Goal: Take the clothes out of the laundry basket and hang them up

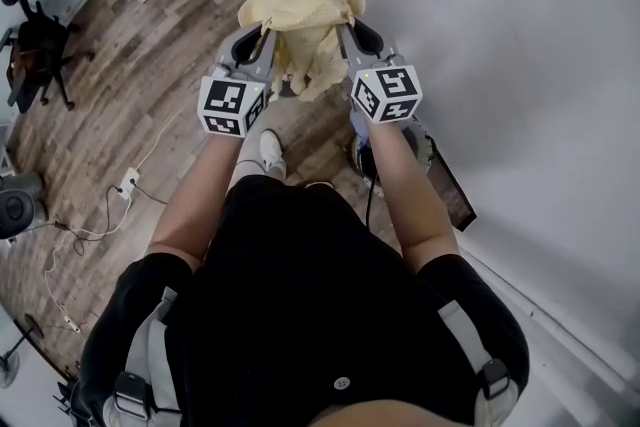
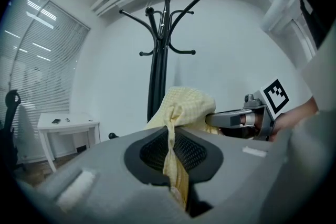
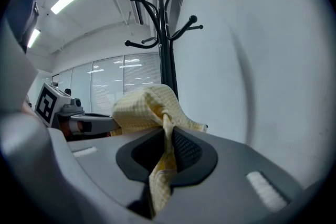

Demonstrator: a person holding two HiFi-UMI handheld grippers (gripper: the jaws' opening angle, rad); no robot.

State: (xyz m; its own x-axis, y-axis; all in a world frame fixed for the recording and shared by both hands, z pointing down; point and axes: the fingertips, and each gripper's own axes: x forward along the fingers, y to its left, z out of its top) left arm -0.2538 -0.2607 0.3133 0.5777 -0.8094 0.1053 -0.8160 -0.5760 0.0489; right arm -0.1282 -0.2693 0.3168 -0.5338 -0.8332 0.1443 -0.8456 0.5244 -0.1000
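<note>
Yellow cloth [image 1: 300,10], coat-stand hooks [image 2: 160,34] — gripper views only

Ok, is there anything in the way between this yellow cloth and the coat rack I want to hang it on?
Nothing visible. The left tool and right tool both clamp the yellow cloth, and the coat rack stands straight ahead with open air between; its hooks look bare.

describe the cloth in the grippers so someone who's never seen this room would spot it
Start at the white wall and the black coat stand by it. Before the stand, the left gripper and right gripper pinch a bunched cloth between them: pale yellow and waffle-textured, amid grey, black and white.
</note>
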